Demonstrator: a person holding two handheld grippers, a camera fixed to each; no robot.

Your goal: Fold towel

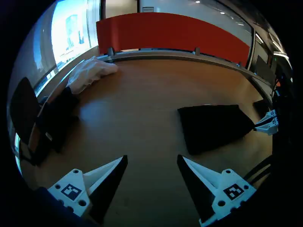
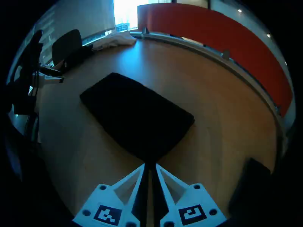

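— What is counted on the worktop (image 1: pixel 151 94)?

— One dark towel (image 1: pixel 212 126) is seen lying toward the middle. One heap of white cloth (image 1: pixel 91 72) is seen at the far edge, well apart from the towel. One red partition (image 1: pixel 170 32) is set behind the worktop.

— And the claws?

— Two are counted. The left claw (image 1: pixel 151 157) is released, its fingers spread wide over bare wood, apart from the towel. The right claw (image 2: pixel 150 166) is clenched on the towel's near corner, which is drawn to a point there.

— What is hidden or hard to make out?

— The pinched tip is covered by the fingers. A dark shape (image 2: pixel 250 181) at the lower right of the right gripper view cannot be identified. One chair (image 1: pixel 22 109) is made out as little more than a dark outline.
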